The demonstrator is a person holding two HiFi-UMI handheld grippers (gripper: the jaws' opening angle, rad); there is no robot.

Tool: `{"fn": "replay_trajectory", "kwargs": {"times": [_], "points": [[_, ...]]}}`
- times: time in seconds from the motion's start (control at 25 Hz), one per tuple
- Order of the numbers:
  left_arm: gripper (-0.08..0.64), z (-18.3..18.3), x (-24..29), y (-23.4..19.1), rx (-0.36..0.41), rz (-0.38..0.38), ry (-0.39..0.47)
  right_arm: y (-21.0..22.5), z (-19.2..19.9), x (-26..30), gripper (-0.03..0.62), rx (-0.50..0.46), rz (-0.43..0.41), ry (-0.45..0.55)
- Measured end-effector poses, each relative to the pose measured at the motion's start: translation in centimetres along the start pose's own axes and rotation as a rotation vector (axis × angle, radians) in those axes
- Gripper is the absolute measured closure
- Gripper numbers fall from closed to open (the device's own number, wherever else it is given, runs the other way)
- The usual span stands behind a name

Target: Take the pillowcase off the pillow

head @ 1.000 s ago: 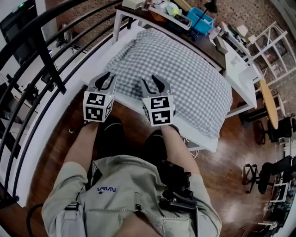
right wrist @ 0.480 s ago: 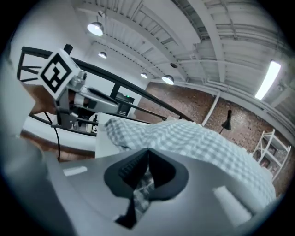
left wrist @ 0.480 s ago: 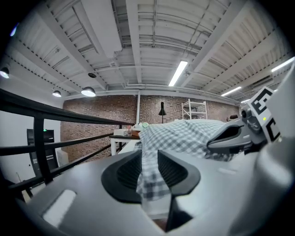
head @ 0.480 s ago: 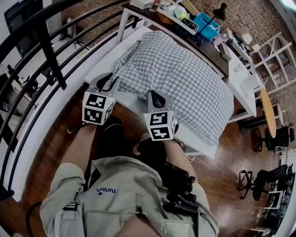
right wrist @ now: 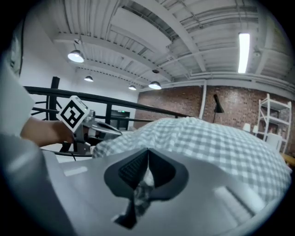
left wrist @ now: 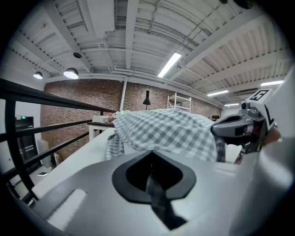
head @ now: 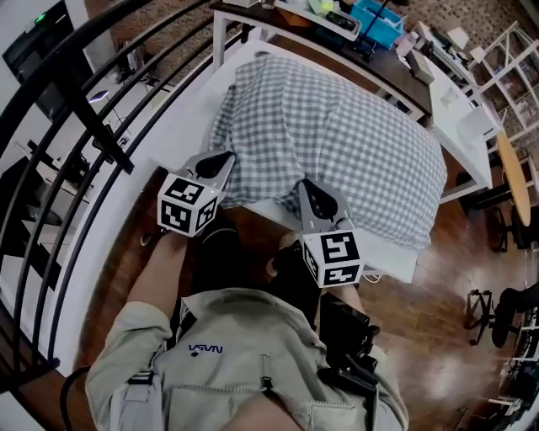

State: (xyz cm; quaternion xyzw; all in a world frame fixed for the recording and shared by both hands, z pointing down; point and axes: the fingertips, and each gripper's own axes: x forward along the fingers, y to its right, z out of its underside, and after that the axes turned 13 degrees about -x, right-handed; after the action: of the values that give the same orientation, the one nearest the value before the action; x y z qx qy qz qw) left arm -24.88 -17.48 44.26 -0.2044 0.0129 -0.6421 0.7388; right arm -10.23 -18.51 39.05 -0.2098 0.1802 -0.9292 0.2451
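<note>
The pillow in its grey-and-white checked pillowcase (head: 337,135) lies on a white table (head: 189,109). My left gripper (head: 221,160) is at the case's near left corner. Its jaws have just been closing and now stand shut, with a dark strip of cloth pinched between them (left wrist: 151,159). At the near edge, further right, my right gripper (head: 310,192) is shut on a fold of the checked fabric (right wrist: 144,182). The right gripper (left wrist: 226,130) shows in the left gripper view, and the left gripper (right wrist: 103,130) in the right gripper view.
A black railing (head: 101,126) runs along the left of the table. Behind the pillow stands a dark desk with a blue bin (head: 375,15) and clutter. White shelving (head: 505,50) and a round wooden table (head: 514,181) are at the right. The floor is wood.
Both grippers stood open at the near edge a second ago. The right one shut first, then the left. Both have shifted right and nearer to me, the right one more.
</note>
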Motion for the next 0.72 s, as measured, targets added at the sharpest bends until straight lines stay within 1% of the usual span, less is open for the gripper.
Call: {"fn": "replay_trajectory", "kwargs": {"times": [0.08,0.16,0.2,0.28,0.32,0.4,0.48,0.52,0.56,0.6,0.64,0.72], "points": [[0.554,-0.5,-0.2,2.2,-0.01,0.095,0.016,-2.2,-2.8,0.3,0.572,-0.054,-0.087,0.075],[0.554,-1.1,-0.6,3.9,0.004,0.169,0.032,-4.7,-5.3,1.1,0.5,-0.121,-0.164,0.137],[0.554,-1.4,-0.7,4.5,0.013,0.191,0.041,-5.8,-6.0,1.7,0.472,-0.154,-0.195,0.146],[0.554,-1.7,-1.1,4.7,0.022,0.196,0.058,-7.5,-6.0,3.5,0.436,-0.219,-0.237,0.11],[0.554,-1.8,-1.3,4.3,0.022,0.178,0.066,-8.1,-5.5,4.5,0.425,-0.25,-0.247,0.071],[0.554,-1.9,-1.8,3.1,0.007,0.13,0.086,-8.7,-3.6,6.7,0.423,-0.309,-0.248,-0.02],[0.554,-2.1,-2.3,1.7,-0.024,0.085,0.107,-9.0,-1.4,8.4,0.425,-0.359,-0.231,-0.099],[0.554,-2.0,-2.5,1.0,-0.031,0.051,0.108,-8.9,-0.7,8.9,0.438,-0.37,-0.216,-0.12],[0.554,-1.8,-2.6,0.1,-0.027,0.009,0.099,-8.7,-0.4,9.0,0.482,-0.371,-0.196,-0.127],[0.554,-1.5,-2.6,-0.8,-0.018,-0.033,0.083,-8.3,-0.5,8.8,0.547,-0.36,-0.173,-0.119],[0.554,-1.1,-2.6,-1.5,-0.009,-0.067,0.063,-7.8,-1.0,8.3,0.574,-0.336,-0.153,-0.101],[0.554,-0.6,-2.5,-2.5,-0.006,-0.1,0.035,-6.6,-2.3,6.9,0.577,-0.269,-0.119,-0.051]]}}
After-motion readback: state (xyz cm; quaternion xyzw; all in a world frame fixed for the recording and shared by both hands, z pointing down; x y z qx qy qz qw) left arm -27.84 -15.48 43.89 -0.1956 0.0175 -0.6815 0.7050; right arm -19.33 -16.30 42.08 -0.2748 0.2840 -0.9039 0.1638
